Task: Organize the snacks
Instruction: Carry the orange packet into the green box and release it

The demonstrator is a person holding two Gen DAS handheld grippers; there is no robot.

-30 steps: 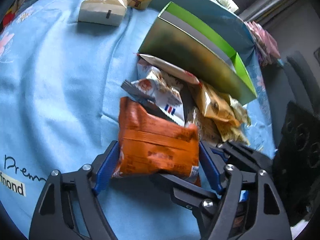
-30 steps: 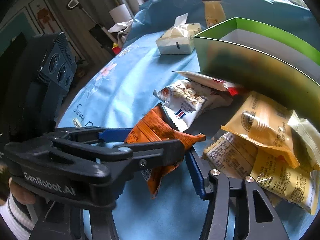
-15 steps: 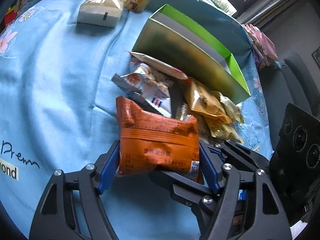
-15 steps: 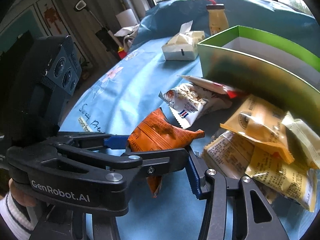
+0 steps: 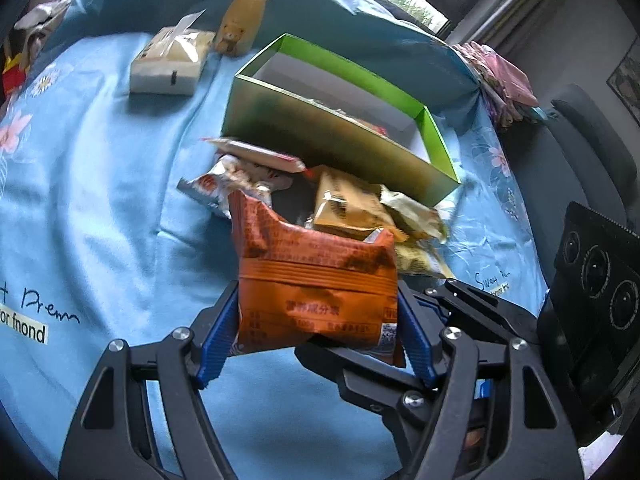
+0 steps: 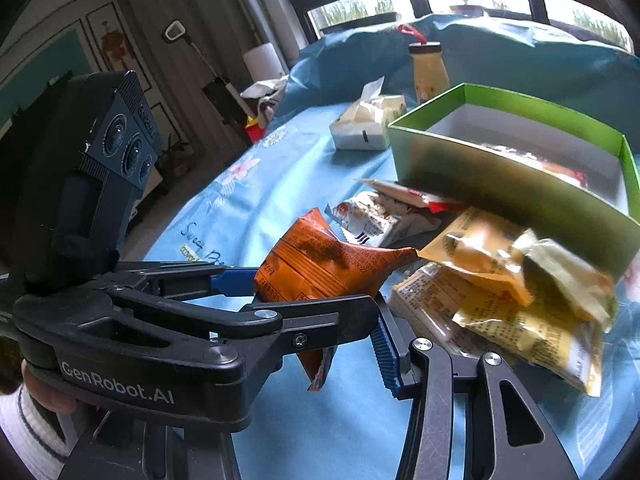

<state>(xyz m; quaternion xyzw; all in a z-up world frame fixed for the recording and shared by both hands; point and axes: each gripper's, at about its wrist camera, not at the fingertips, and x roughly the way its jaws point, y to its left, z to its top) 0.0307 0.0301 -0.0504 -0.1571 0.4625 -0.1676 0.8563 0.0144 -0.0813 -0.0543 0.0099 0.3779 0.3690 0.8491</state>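
My left gripper (image 5: 316,340) is shut on an orange snack packet (image 5: 316,280), its blue pads pressing both sides, and holds it above the blue tablecloth (image 5: 100,200). In the right wrist view the left gripper (image 6: 304,296) crosses in front with the orange packet (image 6: 320,260). My right gripper (image 6: 320,356) stands open. Its right pad (image 6: 384,352) is clear of the packet's hanging end, and its left finger is hidden. An open green box (image 5: 340,136) stands behind a pile of loose snacks (image 5: 348,208).
A tissue pack (image 5: 168,64) and a yellow drink bottle (image 5: 242,20) stand at the back. The green box (image 6: 500,184) holds a few packets. A dark chair (image 5: 592,140) and pink cloth (image 5: 504,76) lie beyond the right table edge. A striped sleeve (image 6: 24,420) shows.
Both grippers have risen and drawn back from the pile. The orange packet has come up off the cloth with the left gripper. The box's inside now shows.
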